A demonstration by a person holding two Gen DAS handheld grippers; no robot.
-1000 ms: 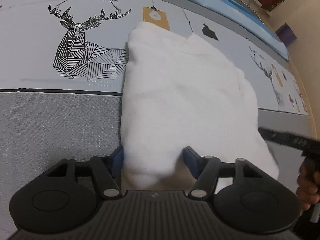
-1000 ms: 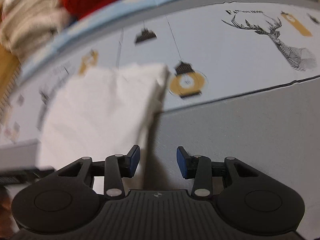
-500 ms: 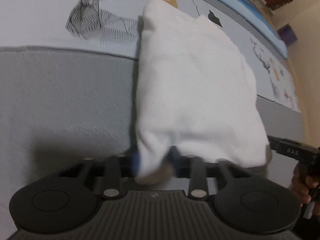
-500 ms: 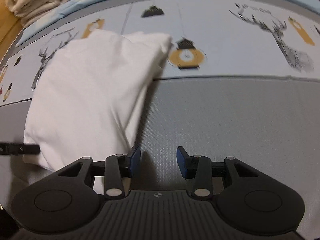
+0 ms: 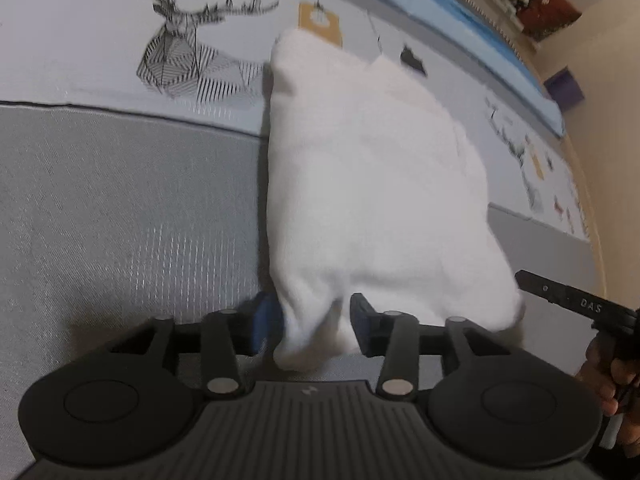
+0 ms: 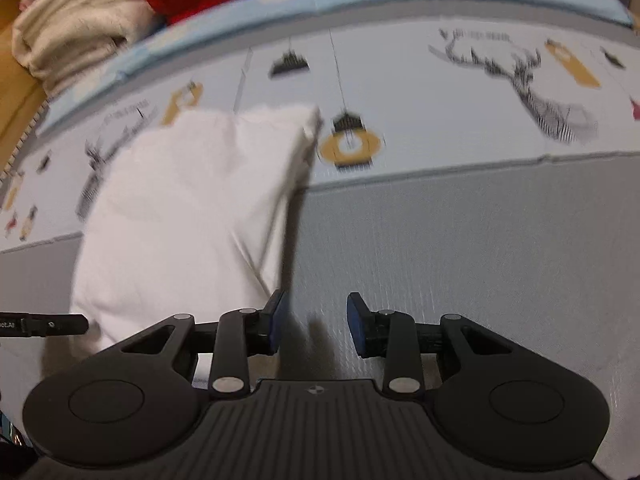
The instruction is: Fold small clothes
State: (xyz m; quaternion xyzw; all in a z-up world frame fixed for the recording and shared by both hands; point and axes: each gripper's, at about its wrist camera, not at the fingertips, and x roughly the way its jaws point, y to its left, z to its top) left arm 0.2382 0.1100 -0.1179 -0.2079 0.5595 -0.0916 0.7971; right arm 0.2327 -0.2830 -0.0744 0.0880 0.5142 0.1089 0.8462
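garment: white garment (image 5: 372, 184) lies on the printed mat (image 5: 120, 184), centre of the left wrist frame, left-centre of the right wrist frame (image 6: 192, 216). We read it as already folded into a compact, puffy rectangle with several layers.
left gripper: left gripper (image 5: 310, 322) sits at the near lower-left corner of the garment. A bunch of cloth lies between the blue pads (image 5: 262, 320); jaws are part-way apart, and we cannot tell whether they actually pinch it.
right gripper: right gripper (image 6: 314, 320) is at lower centre of its frame, jaws apart, nothing between them, just beside the garment's near right edge.
done: main folds look complete, judging by the shape.
left: we judge one more fold or a final tidy and placement. Far edge looks uneven, one layer peeking out.
other: beige and red clothes (image 6: 80, 20) piled in the upper left of the right wrist frame, status unknown.
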